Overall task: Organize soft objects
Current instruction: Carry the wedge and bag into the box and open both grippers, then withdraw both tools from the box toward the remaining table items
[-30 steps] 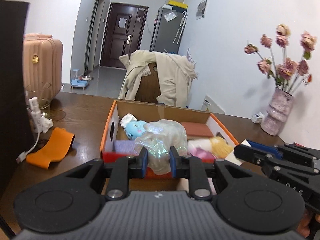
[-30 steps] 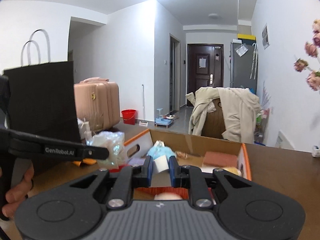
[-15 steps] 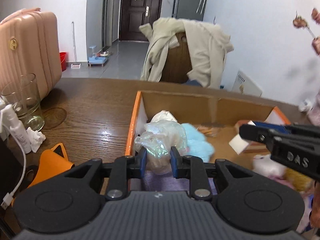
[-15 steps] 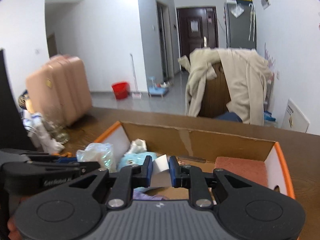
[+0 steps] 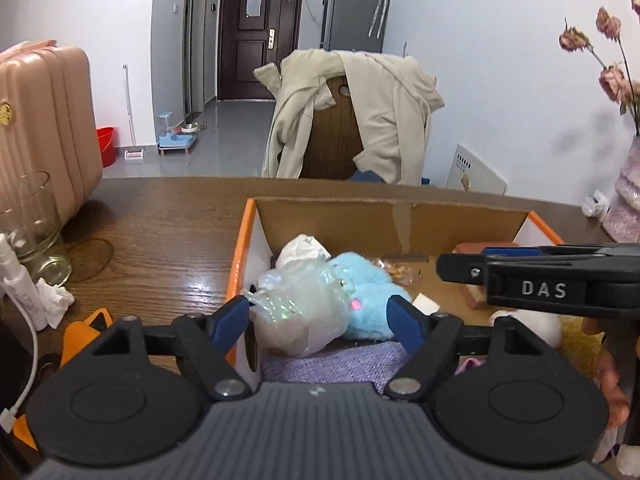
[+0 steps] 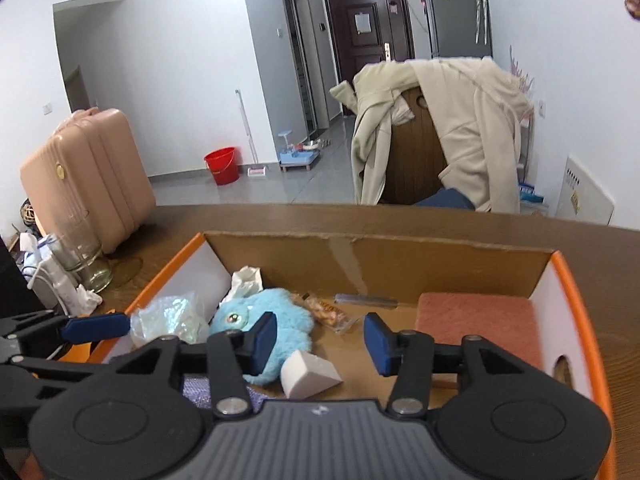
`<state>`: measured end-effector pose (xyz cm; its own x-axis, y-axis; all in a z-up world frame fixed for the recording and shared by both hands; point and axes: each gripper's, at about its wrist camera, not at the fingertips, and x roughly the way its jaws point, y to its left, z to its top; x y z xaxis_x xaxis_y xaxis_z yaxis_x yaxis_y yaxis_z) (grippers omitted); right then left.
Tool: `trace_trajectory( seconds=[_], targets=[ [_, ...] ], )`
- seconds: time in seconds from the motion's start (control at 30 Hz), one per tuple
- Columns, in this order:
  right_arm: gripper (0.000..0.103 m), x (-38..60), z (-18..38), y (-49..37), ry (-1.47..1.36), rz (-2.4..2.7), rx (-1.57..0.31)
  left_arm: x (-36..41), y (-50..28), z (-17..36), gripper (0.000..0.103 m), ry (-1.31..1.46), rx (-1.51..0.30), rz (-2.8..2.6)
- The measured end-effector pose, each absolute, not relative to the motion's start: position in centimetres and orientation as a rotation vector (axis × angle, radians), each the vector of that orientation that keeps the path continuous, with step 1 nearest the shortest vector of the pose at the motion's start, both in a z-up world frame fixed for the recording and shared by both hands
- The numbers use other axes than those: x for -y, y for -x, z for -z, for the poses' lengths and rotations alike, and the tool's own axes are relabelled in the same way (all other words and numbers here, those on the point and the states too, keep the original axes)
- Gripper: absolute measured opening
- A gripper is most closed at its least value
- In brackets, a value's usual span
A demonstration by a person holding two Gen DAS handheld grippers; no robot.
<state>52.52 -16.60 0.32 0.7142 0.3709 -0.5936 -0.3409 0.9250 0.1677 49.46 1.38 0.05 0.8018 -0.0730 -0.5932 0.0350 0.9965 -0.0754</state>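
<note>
Iridescent plastic bag (image 5: 298,308) between opening left jaws, over box (image 5: 400,216).

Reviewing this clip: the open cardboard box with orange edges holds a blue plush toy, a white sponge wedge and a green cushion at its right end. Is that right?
Not quite. The cushion at the right end of the cardboard box is pinkish-red, not green, as the right wrist view shows. The blue plush toy and white sponge wedge are inside as stated.
</note>
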Motion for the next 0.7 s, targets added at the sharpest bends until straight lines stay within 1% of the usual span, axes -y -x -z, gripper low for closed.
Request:
trace_trajectory(
  seconds=[0.2,0.27,0.43,0.47,0.63,0.7],
  targets=[
    [0.052,18.3,-3.6,-48.8,-0.007,-0.387,-0.583,-2.1,-45.6,-2.9,0.084,0.099,-0.573,0.036],
    [0.058,19.3,-4.7,-46.6,0.013,-0.398,-0.536,-2.4,-43.5,-3.9,0.086,0.115,-0.545,0.027],
    [0.06,22.1,-6.6,-40.3,0.074,-0.396,-0.458,-1.9,-36.8,-6.0,0.094,0.13,-0.464,0.021],
    [0.062,22.8,-6.9,-38.9,0.075,-0.4,-0.445,-1.6,-35.3,-6.3,0.095,0.127,-0.451,0.025],
    [0.072,25.9,-7.2,-31.6,0.057,-0.392,-0.395,0.3,-29.4,-6.9,0.099,0.131,-0.405,0.042],
    [0.073,26.9,-6.6,-28.9,0.05,-0.383,-0.381,1.3,-27.1,-6.5,0.1,0.128,-0.395,0.041]
  ],
)
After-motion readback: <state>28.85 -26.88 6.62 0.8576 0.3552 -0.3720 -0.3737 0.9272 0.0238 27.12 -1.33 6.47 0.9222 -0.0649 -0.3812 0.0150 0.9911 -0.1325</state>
